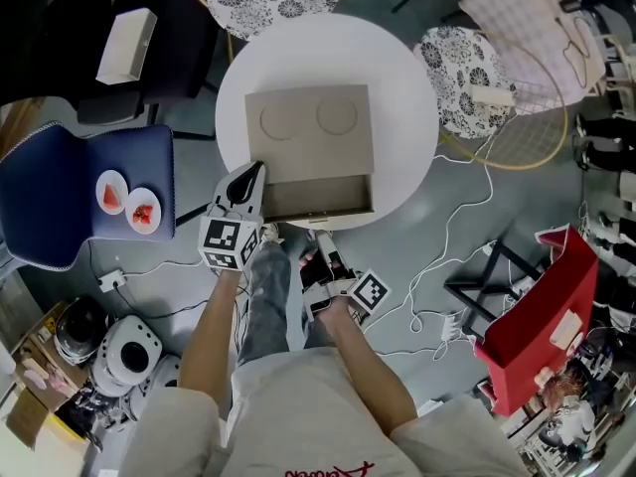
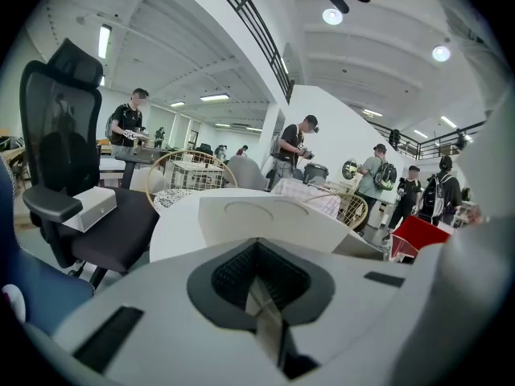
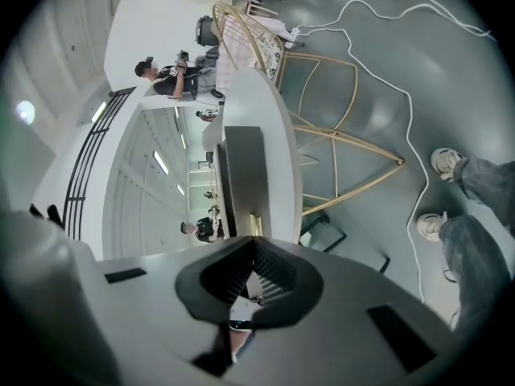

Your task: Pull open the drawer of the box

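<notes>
On a round white table (image 1: 397, 78) in a busy hall stands the flat grey box (image 1: 308, 127), and its drawer (image 1: 318, 199) is already partly out toward the person, over the table edge. The left gripper (image 1: 250, 179) is clenched on nothing and sits at the box's front left corner. The right gripper (image 1: 323, 251), just before the drawer front, is also clenched, with nothing clearly held. I think a further pull may drag the light box off the edge, because nothing really clamps it, or the drawer may come out fully and drop.
</notes>
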